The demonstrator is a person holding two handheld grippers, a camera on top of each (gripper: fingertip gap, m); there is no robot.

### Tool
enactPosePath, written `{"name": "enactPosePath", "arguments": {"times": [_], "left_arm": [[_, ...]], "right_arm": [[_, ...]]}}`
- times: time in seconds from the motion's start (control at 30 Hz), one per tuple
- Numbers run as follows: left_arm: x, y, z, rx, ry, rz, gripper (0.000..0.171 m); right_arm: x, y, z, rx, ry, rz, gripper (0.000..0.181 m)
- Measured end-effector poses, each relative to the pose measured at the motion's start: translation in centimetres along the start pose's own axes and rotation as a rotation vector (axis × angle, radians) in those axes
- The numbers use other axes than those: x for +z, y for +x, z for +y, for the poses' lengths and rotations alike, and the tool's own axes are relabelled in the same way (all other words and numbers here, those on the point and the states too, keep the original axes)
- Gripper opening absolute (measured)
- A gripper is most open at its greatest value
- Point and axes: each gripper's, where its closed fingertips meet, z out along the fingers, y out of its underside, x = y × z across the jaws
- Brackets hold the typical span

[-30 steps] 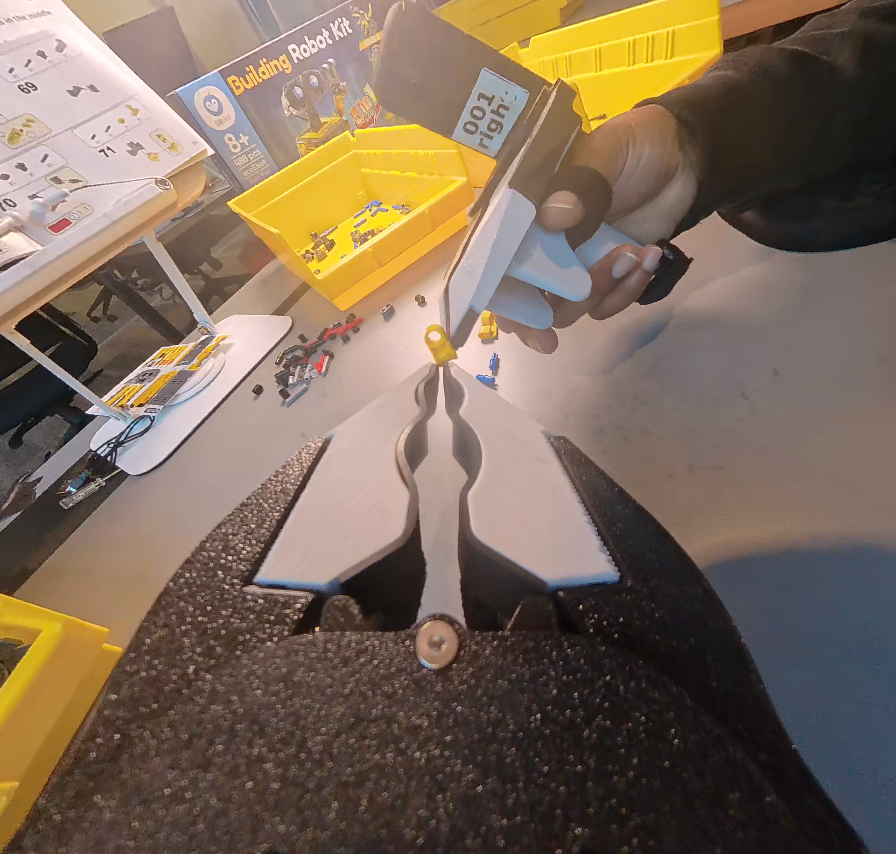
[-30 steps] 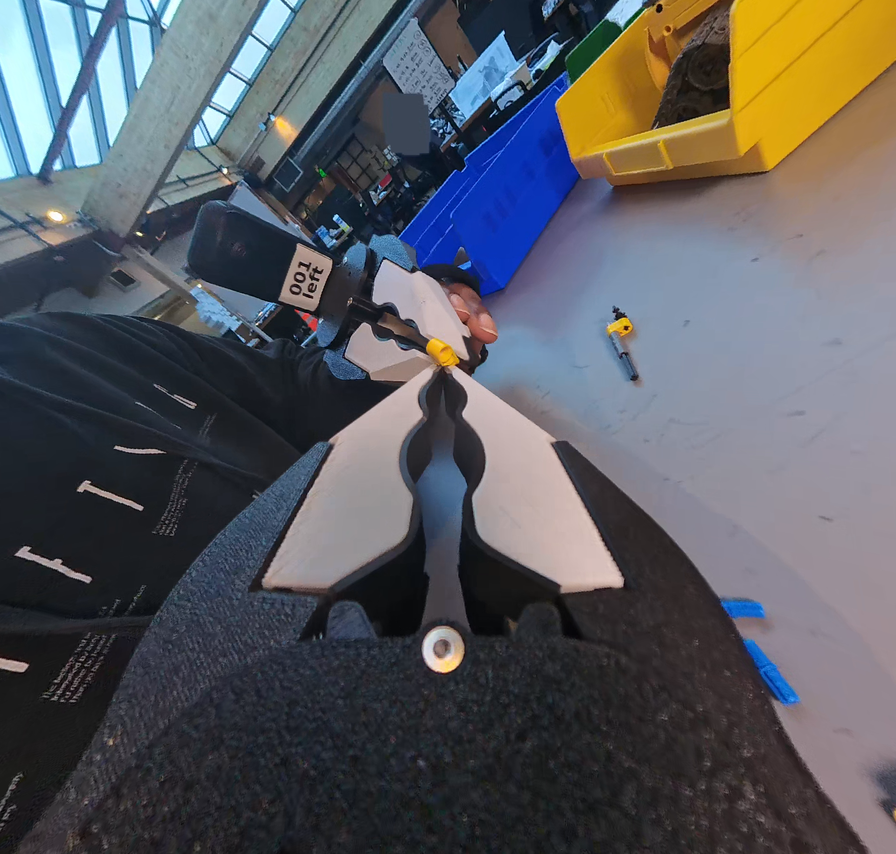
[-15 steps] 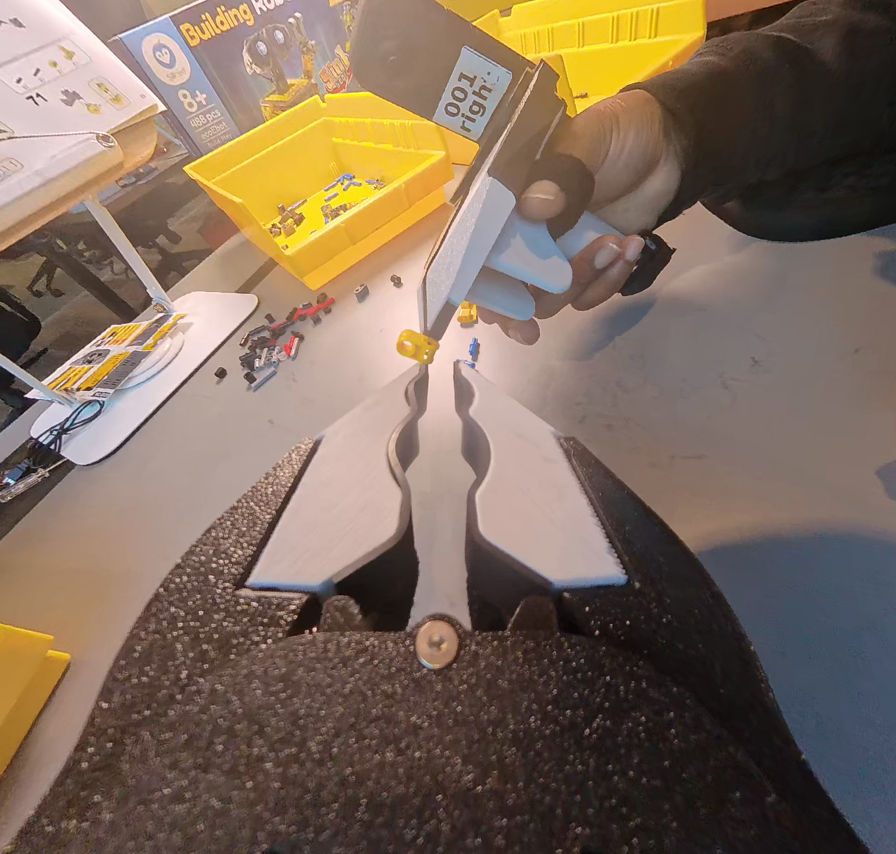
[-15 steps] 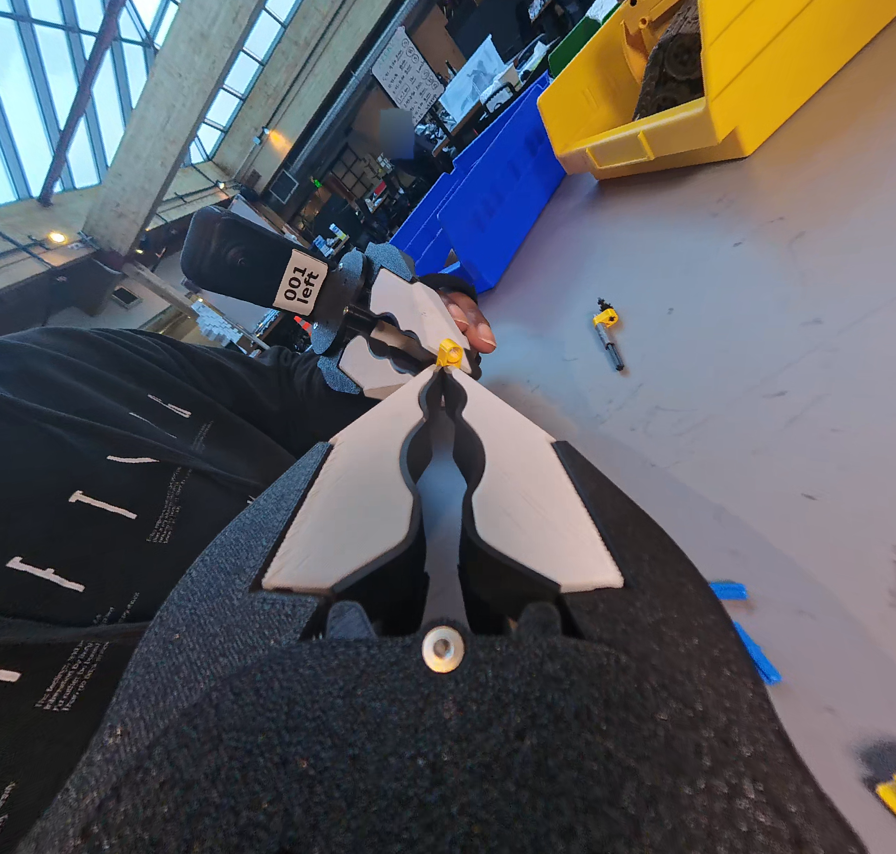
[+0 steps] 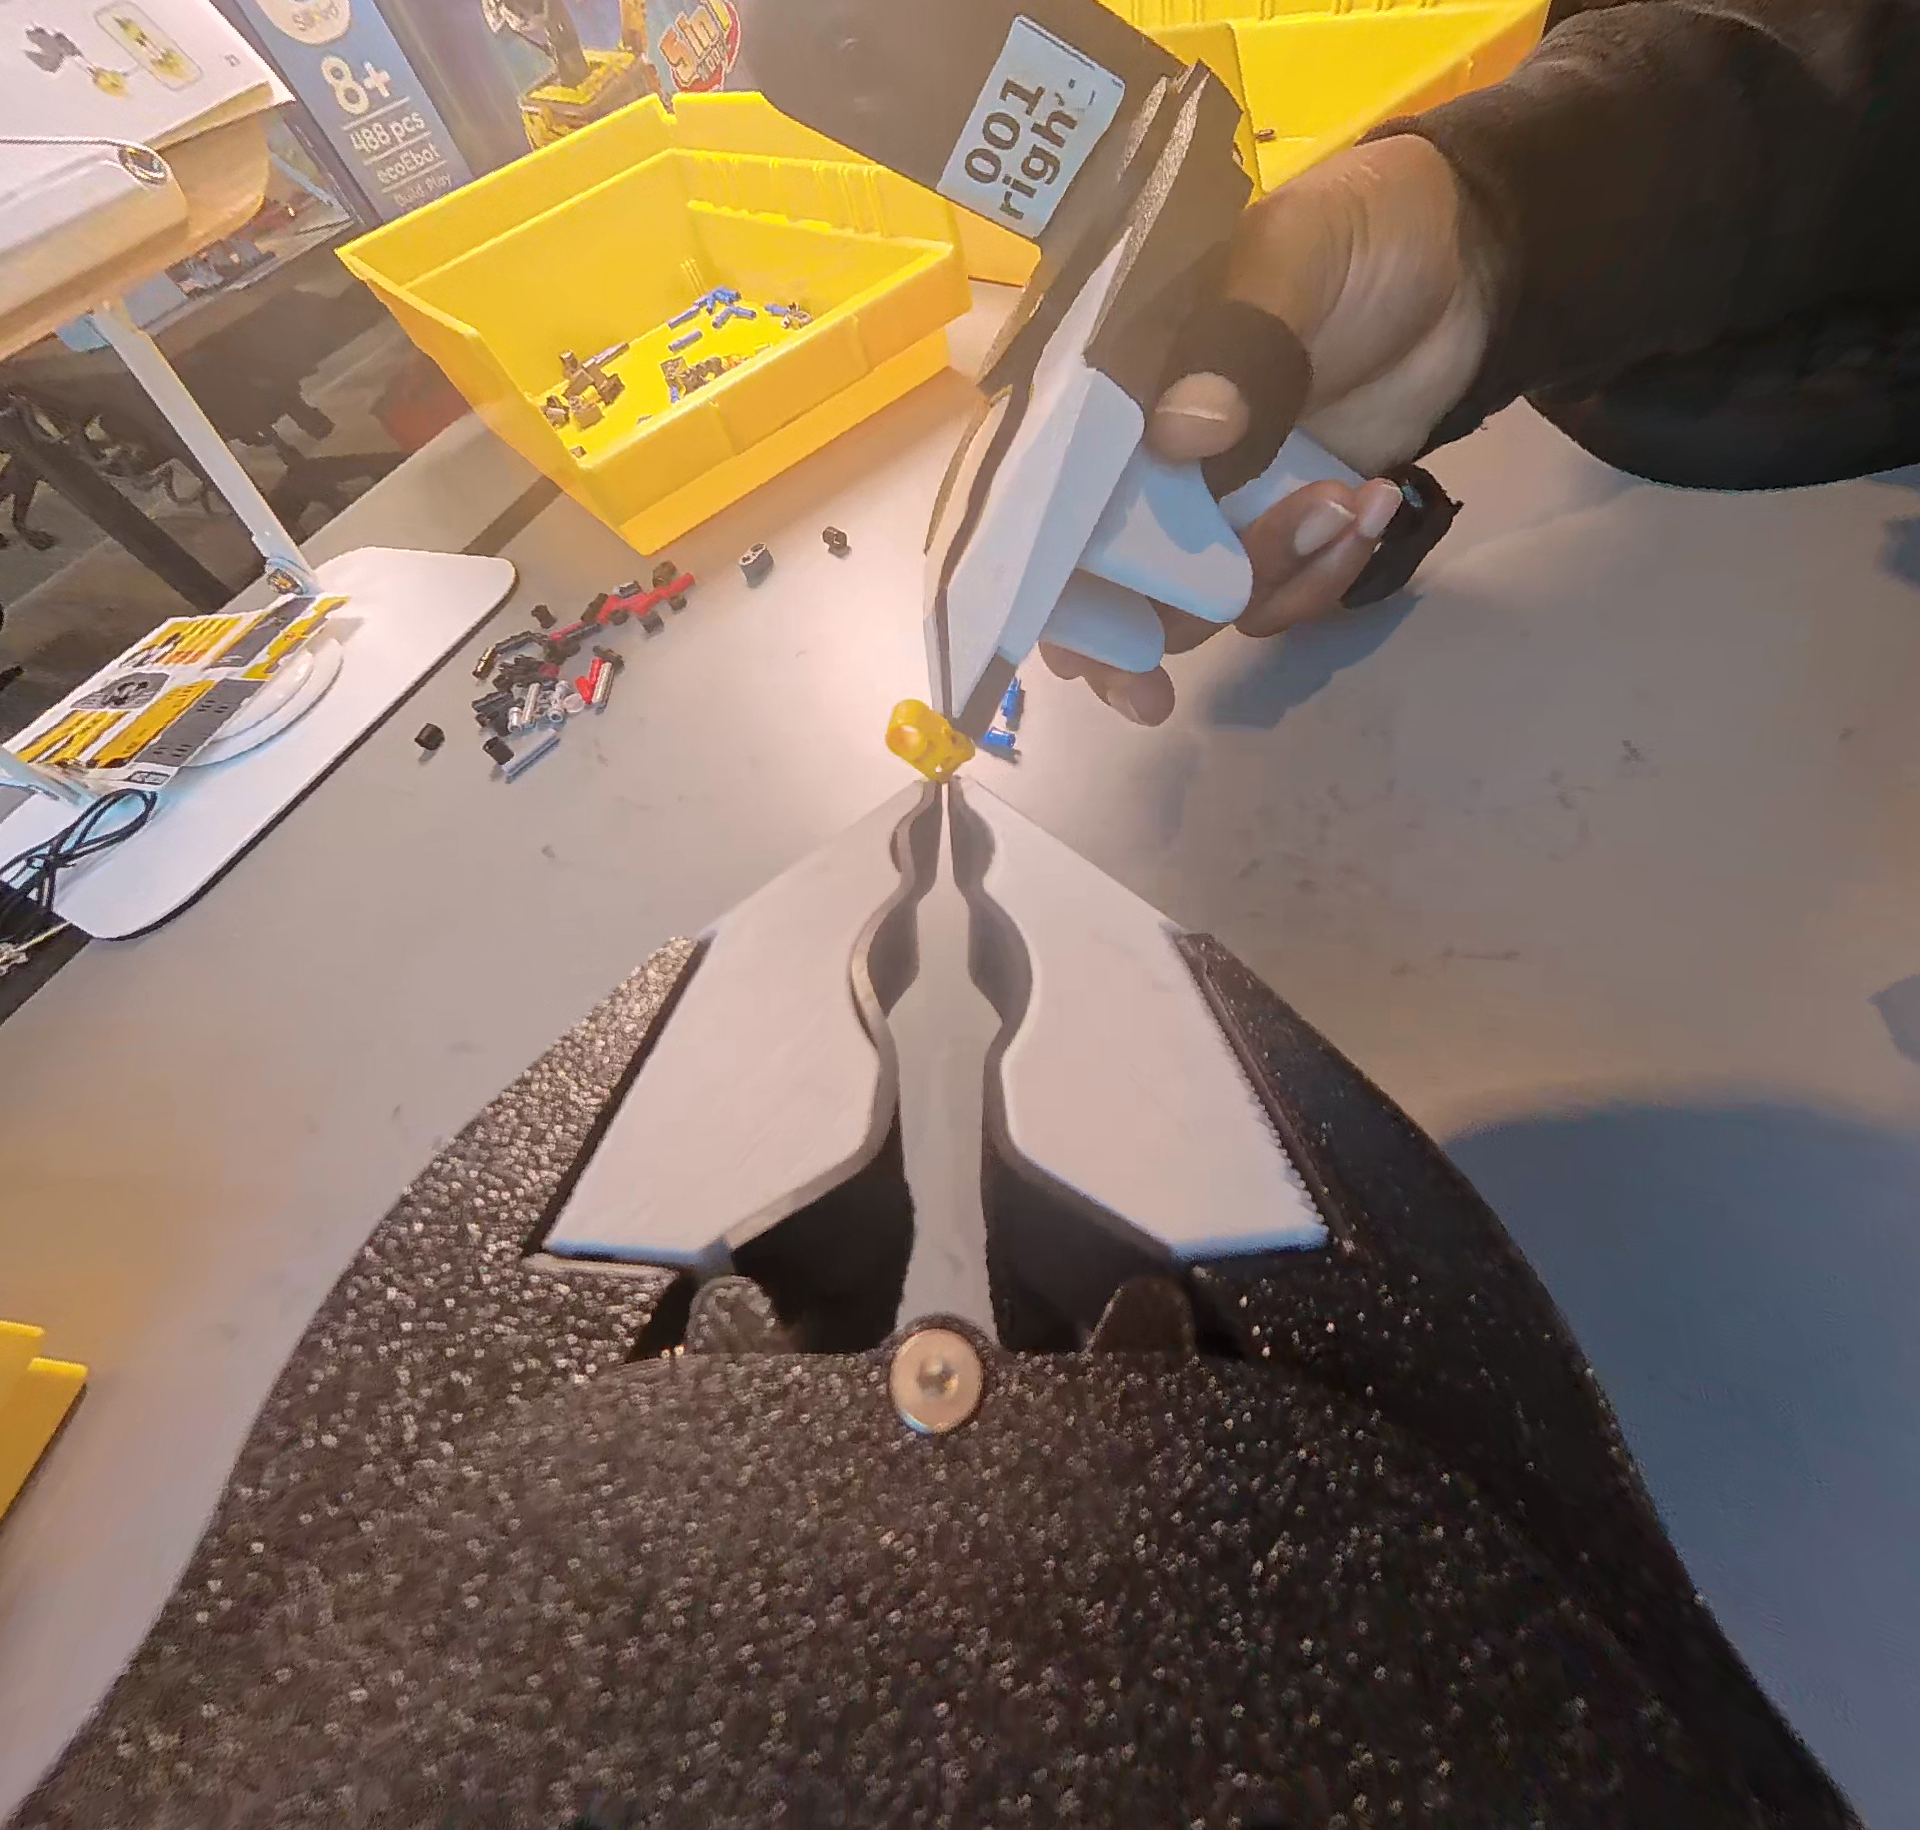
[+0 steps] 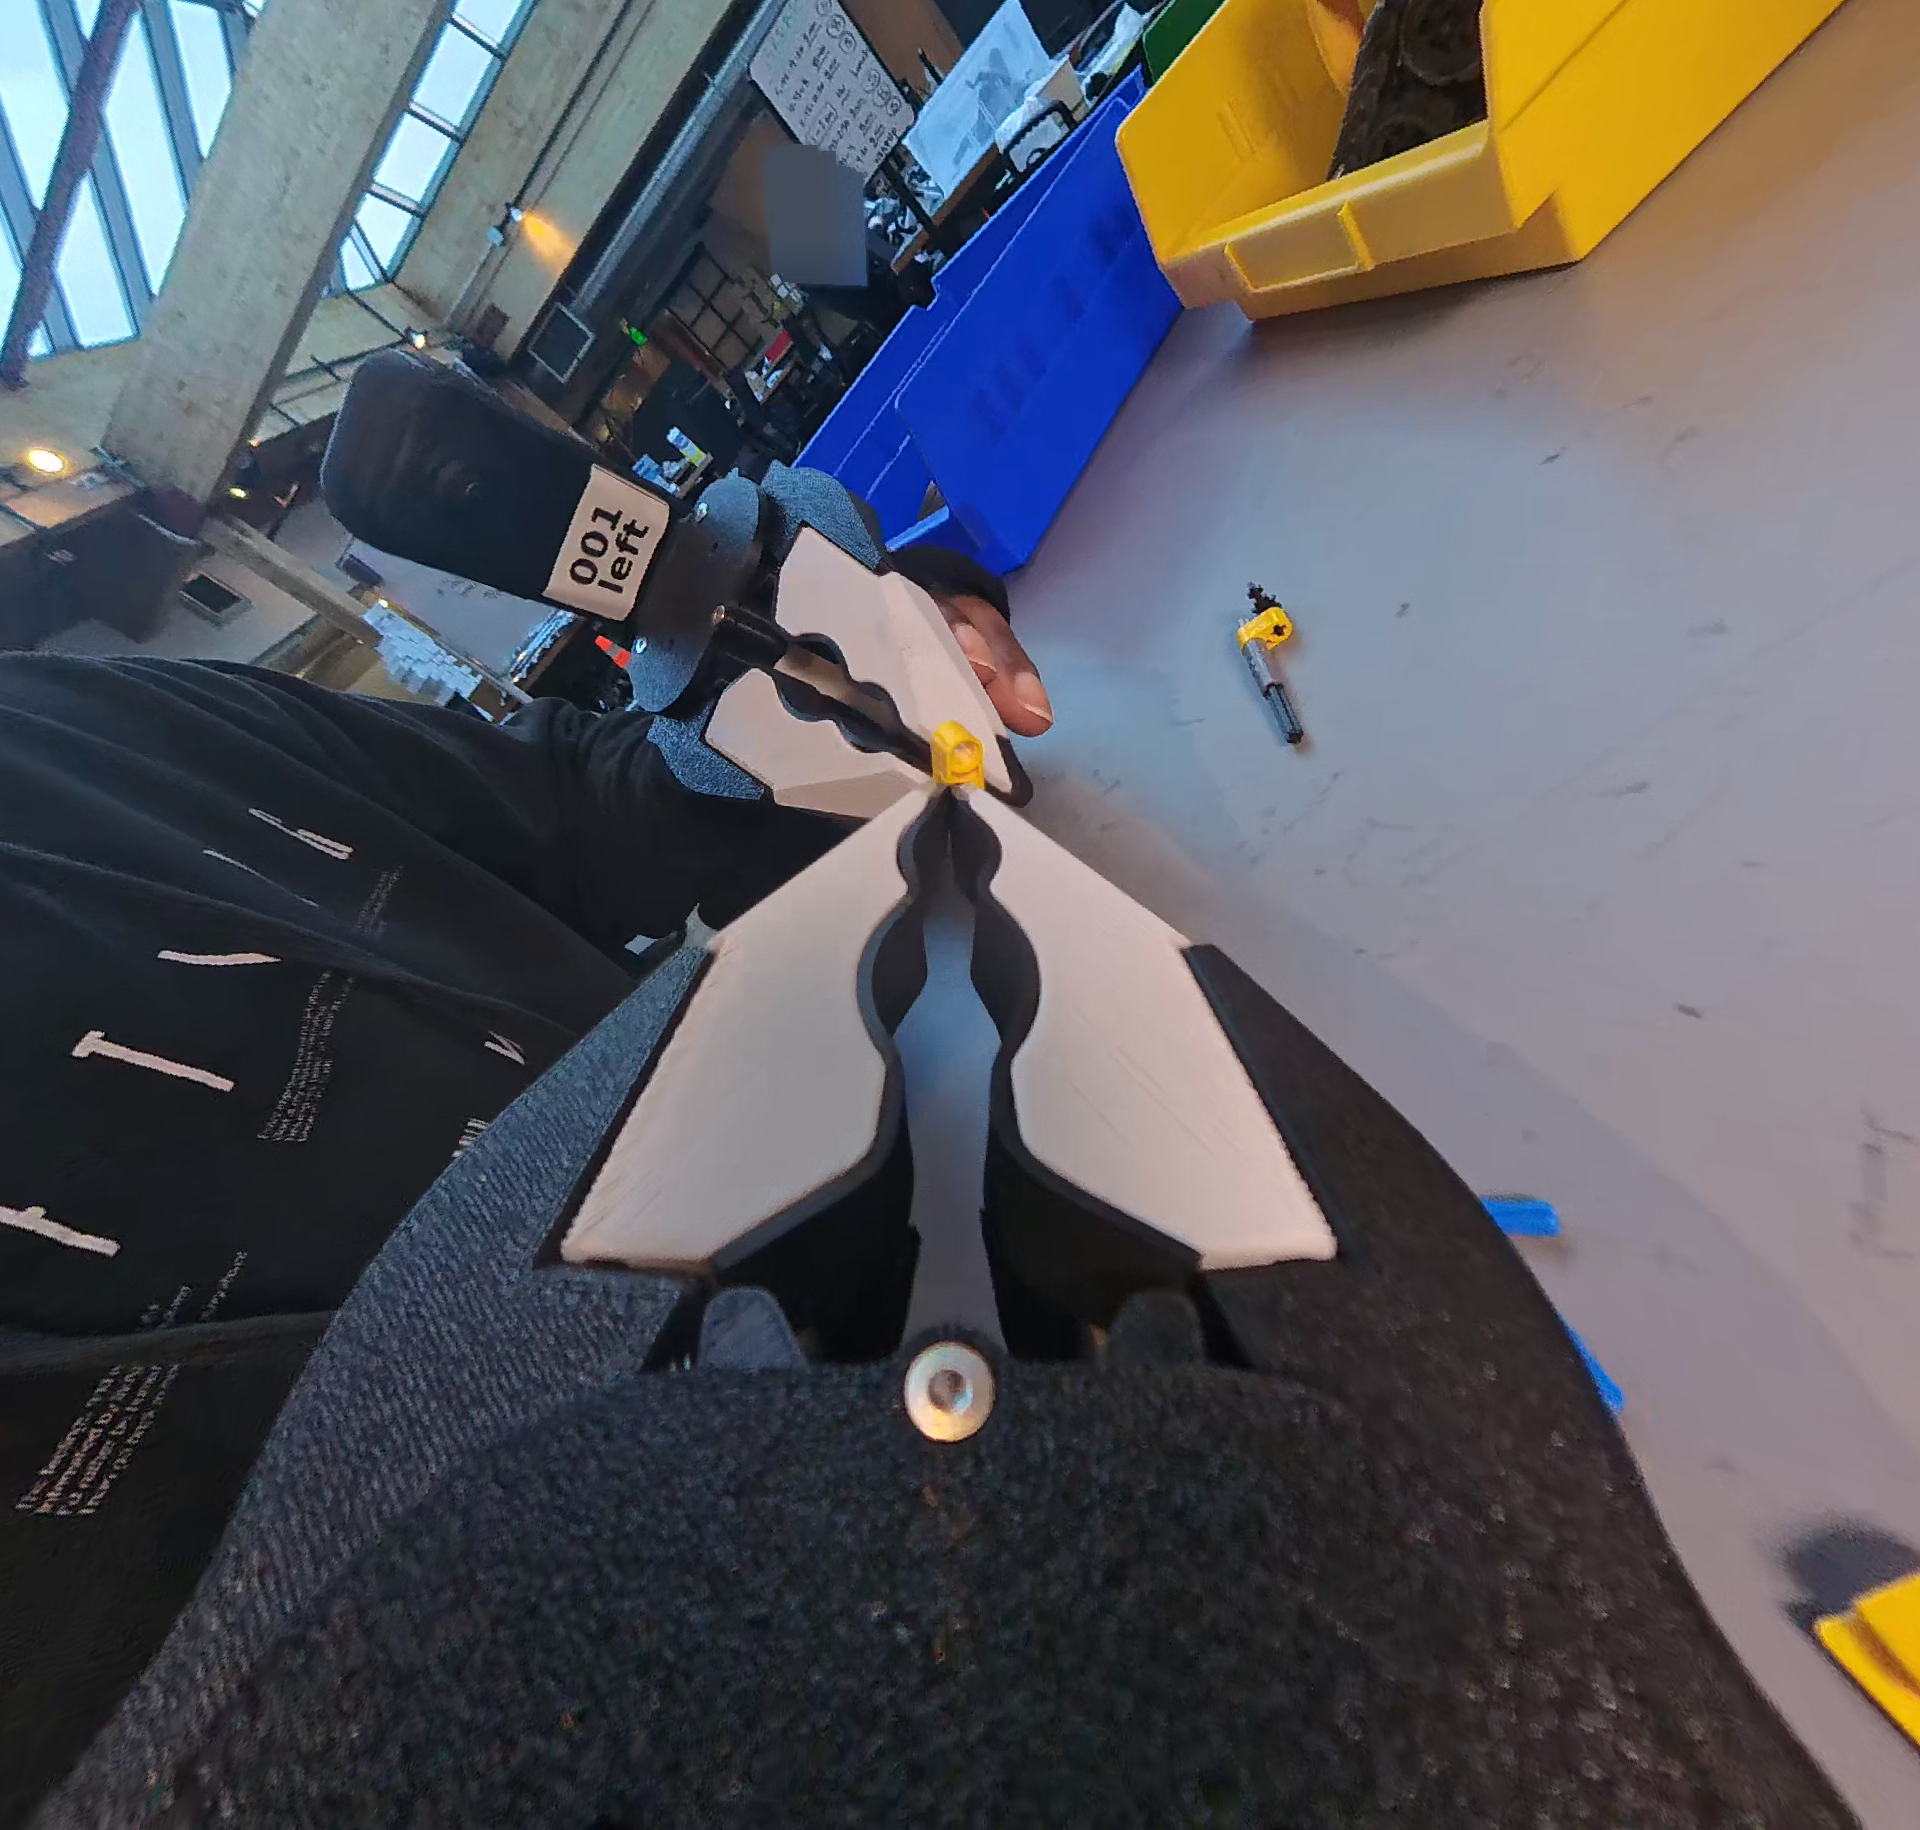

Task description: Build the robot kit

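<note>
Pinching small yellow connector piece (image 5: pixel 928 737) between my right gripper (image 5: pixel 961 715) tips above mid-bench (image 5: pixel 1455 845), left gripper (image 5: pixel 943 793) pressed together just beneath; judged light, rigid, slick plastic—hold flat sides.

Right gripper (image 6: pixel 948 801) pinching yellow connector (image 6: pixel 958 754), left gripper (image 6: pixel 935 757) touching it

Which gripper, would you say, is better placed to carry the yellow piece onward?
Right, probably: the yellow piece sits at the right gripper's fingers, while the left gripper is shut just short of it.
</note>
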Motion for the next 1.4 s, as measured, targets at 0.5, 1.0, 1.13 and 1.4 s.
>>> {"name": "enactPosePath", "arguments": {"times": [0.5, 1.0, 1.13, 1.4], "left_arm": [[1.6, 2.4, 4.3, 0.087, -0.251, 0.103, 0.0], [0.8, -0.3, 3.0, -0.035, -0.156, 0.005, 0.028], [0.0, -1.7, 1.5, -0.135, -0.05, -0.017, 0.039], [-0.9, -2.8, 0.6, -0.209, 0.042, -0.019, 0.046]], "right_arm": [[-0.2, 3.0, 5.6, -0.274, -0.396, 0.241, 0.0], [-3.0, 2.5, 2.2, -0.487, -0.376, 0.31, 0.018], [-4.9, 4.0, 1.8, -0.556, -0.423, 0.41, 0.027], [-5.7, 5.1, 2.6, -0.604, -0.493, 0.451, 0.039]]}}
